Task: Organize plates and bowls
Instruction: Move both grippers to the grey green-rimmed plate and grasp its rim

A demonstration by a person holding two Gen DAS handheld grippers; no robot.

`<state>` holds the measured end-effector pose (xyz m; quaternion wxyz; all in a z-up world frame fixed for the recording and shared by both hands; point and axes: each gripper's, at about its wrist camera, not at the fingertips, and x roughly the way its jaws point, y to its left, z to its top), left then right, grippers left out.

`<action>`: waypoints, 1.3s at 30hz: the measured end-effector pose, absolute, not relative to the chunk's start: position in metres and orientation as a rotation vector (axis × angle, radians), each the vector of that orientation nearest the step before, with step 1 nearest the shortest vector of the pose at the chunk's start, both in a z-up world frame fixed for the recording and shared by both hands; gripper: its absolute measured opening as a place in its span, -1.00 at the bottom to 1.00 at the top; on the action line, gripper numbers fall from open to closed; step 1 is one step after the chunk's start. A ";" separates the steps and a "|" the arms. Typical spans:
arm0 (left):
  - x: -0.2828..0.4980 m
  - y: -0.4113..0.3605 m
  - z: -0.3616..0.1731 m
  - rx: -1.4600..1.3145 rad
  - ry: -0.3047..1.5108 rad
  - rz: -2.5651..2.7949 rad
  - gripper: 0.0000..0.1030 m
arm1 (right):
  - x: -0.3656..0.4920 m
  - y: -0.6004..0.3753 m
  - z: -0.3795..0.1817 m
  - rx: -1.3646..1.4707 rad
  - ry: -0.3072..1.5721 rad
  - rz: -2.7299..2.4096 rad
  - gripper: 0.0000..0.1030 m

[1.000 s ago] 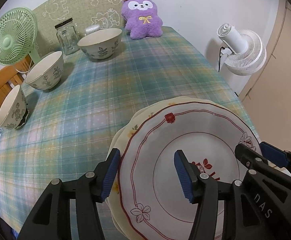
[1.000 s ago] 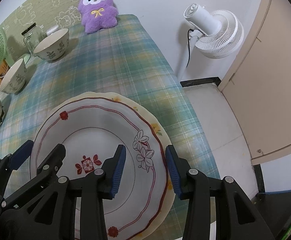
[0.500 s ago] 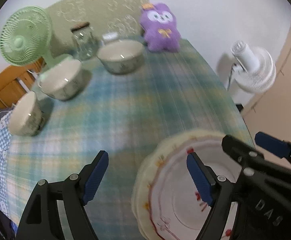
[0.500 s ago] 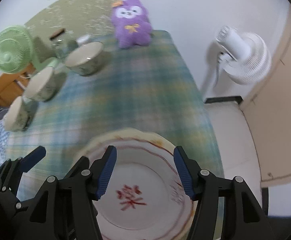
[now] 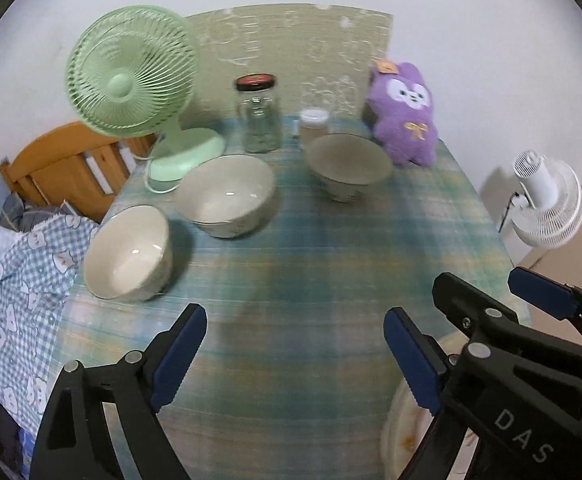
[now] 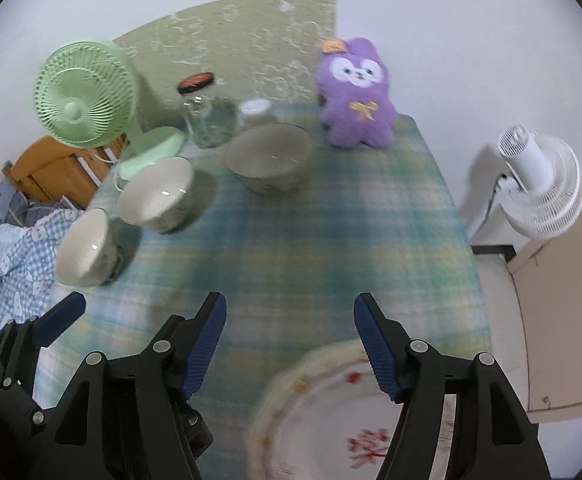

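Three cream bowls stand on the plaid table: a near left bowl [image 5: 129,254] [image 6: 83,247], a middle bowl [image 5: 227,196] [image 6: 157,194] and a far bowl [image 5: 347,166] [image 6: 269,164]. A white plate with red flowers [image 6: 351,424] lies on a cream plate [image 5: 401,432] at the near right edge. My left gripper [image 5: 295,354] is open and empty above the table, left of the plates. My right gripper [image 6: 289,346] is open and empty above the plates' far rim.
At the table's back stand a green fan [image 5: 131,76], a glass jar [image 5: 259,120], a small cup [image 5: 313,124] and a purple plush toy [image 5: 405,116]. A white fan [image 5: 547,208] stands off the right edge. A wooden chair [image 5: 63,168] and checked cloth [image 5: 15,292] lie left.
Both grippers opened wider, let go of the red-flowered plate and pulled back and up. The plates now sit low in both views and the bowls have come nearer the centre.
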<state>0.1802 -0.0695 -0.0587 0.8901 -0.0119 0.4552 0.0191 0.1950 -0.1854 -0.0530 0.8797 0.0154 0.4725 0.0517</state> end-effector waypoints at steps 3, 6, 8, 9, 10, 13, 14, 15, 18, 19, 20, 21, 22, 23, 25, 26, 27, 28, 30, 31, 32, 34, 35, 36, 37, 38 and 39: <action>0.184 -0.044 -0.057 -0.018 0.942 0.023 0.77 | 0.197 -0.159 -0.051 0.051 0.981 0.087 0.35; 0.189 -0.017 -0.056 0.008 0.939 0.026 0.77 | 0.199 -0.129 -0.053 0.073 0.987 0.054 0.36; 0.193 0.004 -0.057 0.007 0.945 0.030 0.77 | 0.201 -0.114 -0.054 0.082 0.986 0.045 0.36; 0.194 0.011 -0.058 0.008 0.950 0.028 0.77 | 0.204 -0.102 -0.055 0.082 0.987 0.038 0.36; 0.196 0.022 -0.060 0.011 0.956 0.025 0.77 | 0.206 -0.094 -0.056 0.080 0.990 0.035 0.36; 0.200 0.045 -0.064 0.020 0.964 0.028 0.77 | 0.212 -0.065 -0.059 0.075 1.010 0.024 0.36; 0.201 0.053 -0.065 0.020 0.966 0.030 0.76 | 0.214 -0.056 -0.060 0.075 1.010 0.026 0.36; 0.203 0.061 -0.066 0.020 0.966 0.031 0.75 | 0.216 -0.047 -0.061 0.074 1.006 0.029 0.36; 0.209 0.083 -0.071 0.029 0.966 0.041 0.75 | 0.221 -0.026 -0.064 0.064 0.998 0.025 0.36; 0.212 0.091 -0.073 0.041 0.964 0.054 0.75 | 0.225 -0.017 -0.067 0.063 1.001 0.026 0.36; 0.215 0.096 -0.075 0.051 0.961 0.060 0.75 | 0.229 -0.011 -0.069 0.065 1.005 0.027 0.36; 0.219 0.102 -0.078 0.058 0.957 0.058 0.73 | 0.233 -0.004 -0.072 0.064 1.009 0.028 0.36; 0.221 0.108 -0.080 0.061 0.956 0.057 0.72 | 0.239 0.005 -0.075 0.062 1.015 0.031 0.36; 0.225 0.114 -0.083 0.060 0.958 0.053 0.72 | 0.243 0.010 -0.077 0.061 1.019 0.029 0.36; 0.232 0.126 -0.088 0.056 0.960 0.058 0.65 | 0.249 0.021 -0.080 0.057 1.018 0.024 0.36; 0.234 0.131 -0.090 0.049 0.963 0.052 0.64 | 0.252 0.027 -0.081 0.054 1.013 0.025 0.36; 0.237 0.135 -0.093 0.043 0.968 0.047 0.63 | 0.255 0.032 -0.083 0.047 1.010 0.025 0.36; 0.239 0.138 -0.095 0.041 0.970 0.047 0.61 | 0.257 0.037 -0.084 0.040 1.012 0.026 0.36; 0.244 0.145 -0.101 0.039 0.973 0.044 0.55 | 0.264 0.045 -0.090 0.032 1.020 0.030 0.35; 0.246 0.147 -0.104 0.037 0.977 0.046 0.53 | 0.269 0.049 -0.094 0.031 1.025 0.028 0.35; 0.249 0.150 -0.107 0.034 0.980 0.044 0.52 | 0.272 0.052 -0.097 0.033 1.028 0.026 0.35; 0.254 0.154 -0.114 0.033 0.986 0.041 0.49 | 0.277 0.056 -0.104 0.035 1.037 0.023 0.35; 0.257 0.156 -0.117 0.032 0.991 0.040 0.47 | 0.280 0.057 -0.108 0.037 1.042 0.020 0.35; 0.258 0.156 -0.120 0.030 0.995 0.038 0.44 | 0.283 0.058 -0.111 0.041 1.047 0.019 0.34; 0.261 0.157 -0.123 0.025 1.000 0.037 0.42 | 0.285 0.059 -0.114 0.049 1.051 0.017 0.34; 0.263 0.159 -0.126 0.019 1.006 0.037 0.41 | 0.286 0.060 -0.117 0.054 1.055 0.016 0.33; 0.264 0.161 -0.129 0.014 1.013 0.035 0.36 | 0.289 0.060 -0.120 0.064 1.063 0.016 0.32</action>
